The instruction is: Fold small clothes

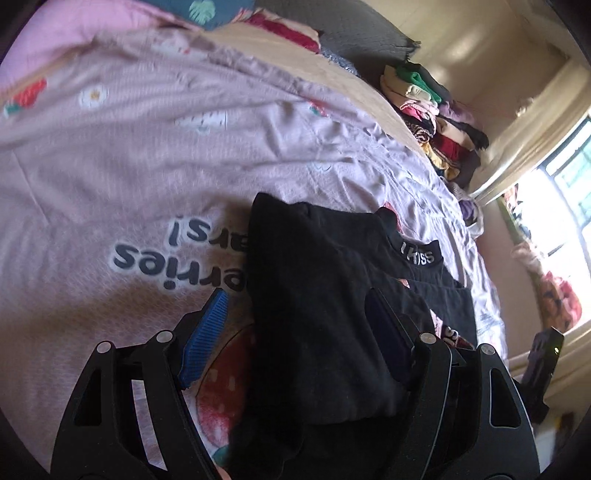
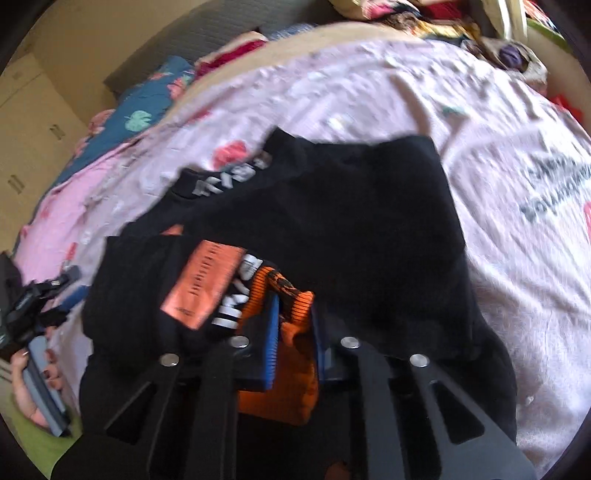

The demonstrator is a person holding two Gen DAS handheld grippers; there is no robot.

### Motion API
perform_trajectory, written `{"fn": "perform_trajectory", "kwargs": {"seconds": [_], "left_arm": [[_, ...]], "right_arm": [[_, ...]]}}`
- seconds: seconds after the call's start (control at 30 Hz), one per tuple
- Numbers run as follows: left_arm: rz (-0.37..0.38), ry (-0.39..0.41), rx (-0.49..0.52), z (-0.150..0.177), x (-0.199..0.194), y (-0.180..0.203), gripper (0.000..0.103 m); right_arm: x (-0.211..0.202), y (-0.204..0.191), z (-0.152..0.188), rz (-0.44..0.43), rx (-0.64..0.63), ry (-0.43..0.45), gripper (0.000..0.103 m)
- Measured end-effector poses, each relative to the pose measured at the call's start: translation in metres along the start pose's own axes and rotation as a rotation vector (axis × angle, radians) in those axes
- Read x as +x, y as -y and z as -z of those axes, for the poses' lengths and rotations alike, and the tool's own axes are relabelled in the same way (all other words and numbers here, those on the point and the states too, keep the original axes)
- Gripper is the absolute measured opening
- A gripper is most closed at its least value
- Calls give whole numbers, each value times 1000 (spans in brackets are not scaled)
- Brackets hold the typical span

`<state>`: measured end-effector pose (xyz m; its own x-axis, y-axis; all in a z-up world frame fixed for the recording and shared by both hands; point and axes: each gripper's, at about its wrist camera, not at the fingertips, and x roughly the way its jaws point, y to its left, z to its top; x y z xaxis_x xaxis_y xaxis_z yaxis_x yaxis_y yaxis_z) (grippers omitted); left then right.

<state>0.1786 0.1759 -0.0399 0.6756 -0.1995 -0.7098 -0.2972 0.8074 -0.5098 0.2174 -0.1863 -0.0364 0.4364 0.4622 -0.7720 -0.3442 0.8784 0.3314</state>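
Note:
A small black garment (image 1: 317,295) with white lettering on its collar and an orange patch lies partly folded on the pink printed bedsheet (image 1: 129,147). My left gripper (image 1: 295,325) stands open over it; the blue left pad (image 1: 208,328) is beside the cloth's edge and the other finger rests on top. In the right wrist view the same black garment (image 2: 332,221) spreads ahead. My right gripper (image 2: 295,336) is shut on its orange ribbed part (image 2: 291,295). The left gripper (image 2: 37,314), held by a hand (image 2: 33,398), shows at the left edge there.
A stack of folded clothes (image 1: 432,118) sits at the bed's far right edge. Pillows (image 2: 140,107) and a red cloth (image 1: 284,29) lie at the head of the bed. A bright window (image 1: 554,206) and a cream cupboard (image 2: 33,122) flank the bed.

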Motion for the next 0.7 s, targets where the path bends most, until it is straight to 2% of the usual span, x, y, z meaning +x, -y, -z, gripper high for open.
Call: {"fn": "perform_trajectory", "kwargs": {"seconds": [0.1, 0.23, 0.27, 0.3, 0.33, 0.4, 0.43, 0.7], "left_arm": [[25, -20, -16, 1, 9, 1, 68], [25, -41, -18, 3, 22, 8, 66], [19, -41, -17, 4, 25, 8, 59], [12, -46, -15, 5, 27, 9, 39], [15, -50, -17, 6, 29, 9, 26], [13, -51, -12, 7, 30, 10, 22], [7, -48, -5, 8, 30, 10, 12], [15, -26, 21, 5, 16, 10, 8]], "right_arm": [[-30, -11, -16, -37, -48, 103, 12], [-54, -14, -34, 2, -110, 199, 12], [-54, -12, -36, 15, -111, 200, 12], [-54, -8, -38, 29, -106, 193, 12], [-52, -3, -39, 44, -101, 181, 12], [-45, 4, -36, 64, -94, 158, 12], [-41, 6, -34, 69, -90, 152, 12], [-20, 7, -21, 145, -90, 104, 12]]}}
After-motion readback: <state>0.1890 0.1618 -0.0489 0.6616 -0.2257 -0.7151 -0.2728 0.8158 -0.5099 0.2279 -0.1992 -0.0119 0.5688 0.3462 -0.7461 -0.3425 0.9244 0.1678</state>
